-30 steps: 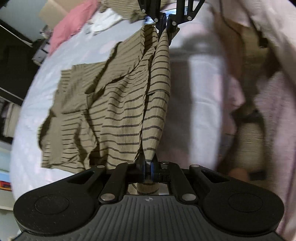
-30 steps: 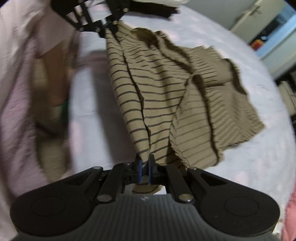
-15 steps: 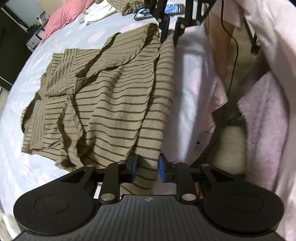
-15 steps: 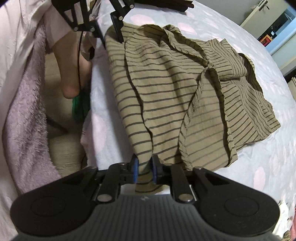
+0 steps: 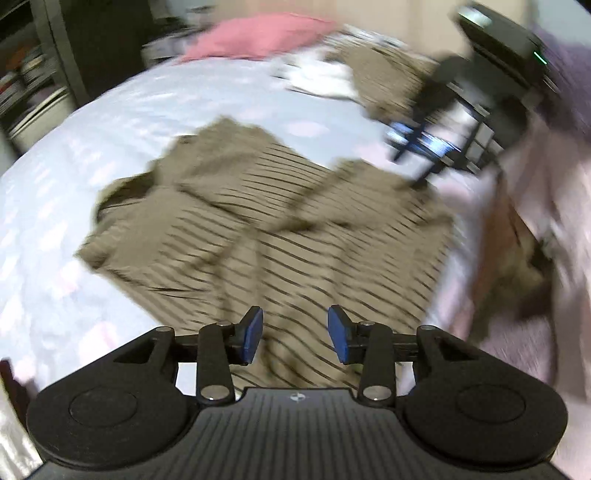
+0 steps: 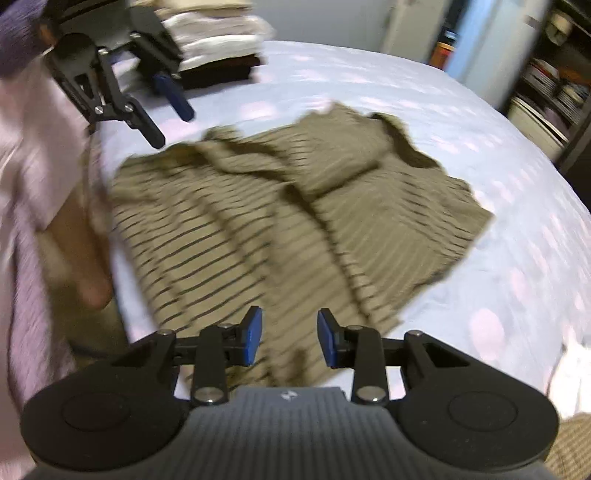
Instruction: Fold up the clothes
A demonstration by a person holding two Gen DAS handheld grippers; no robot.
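With both my left gripper (image 5: 294,334) and right gripper (image 6: 290,338) spread empty above the rumpled striped shirt (image 5: 280,236) on the bed (image 5: 147,107), I judge smoothing creases before any fold matters.

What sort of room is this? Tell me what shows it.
Probably a bedroom: a striped garment lies on a bed with a pale dotted sheet, a pink pillow at its far end, folded clothes stacked nearby.
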